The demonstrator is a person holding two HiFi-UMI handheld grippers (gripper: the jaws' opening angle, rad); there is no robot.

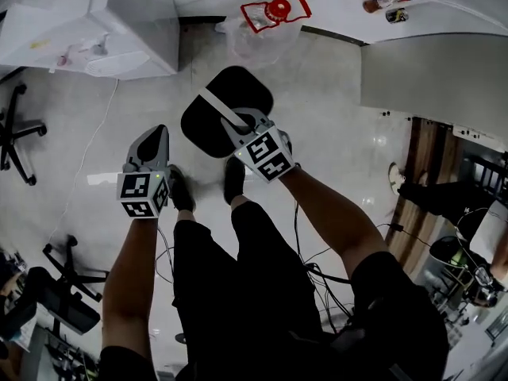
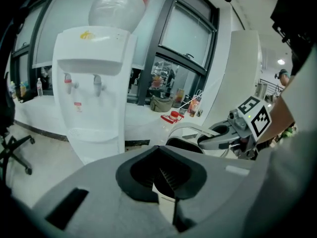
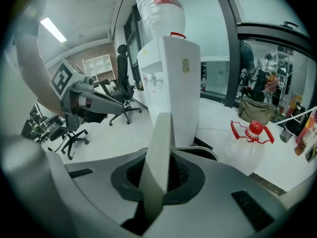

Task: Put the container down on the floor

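Pale glossy floor (image 1: 333, 133) fills the head view, with a black office chair (image 1: 16, 133) at the far left and a white water dispenser (image 1: 119, 22) behind it.

Next comes the left claw (image 1: 156, 135), angled downward just ahead of the person's left shoe (image 1: 179, 190). In the left gripper view its claw (image 2: 166, 176) is drawn together to a thin slit and carries nothing.

Just right of it is the container (image 1: 208, 125), a round black bucket with a white handle (image 1: 225, 109) standing up across its mouth. The right claw (image 1: 240, 128) is clamped narrow on that handle. The right gripper view shows the handle (image 3: 158, 152) as a white strip pinched between the two jaws, with the container's rim (image 3: 204, 152) just beyond. The container sits over the floor ahead of the shoes, between the person and the dispenser. Whether its base touches the floor cannot be told.

Farther back and to the right, a clear jug (image 1: 266, 26) with a red cap lies on the floor. A white desk (image 1: 452, 18) with small bottles fills the top right corner.
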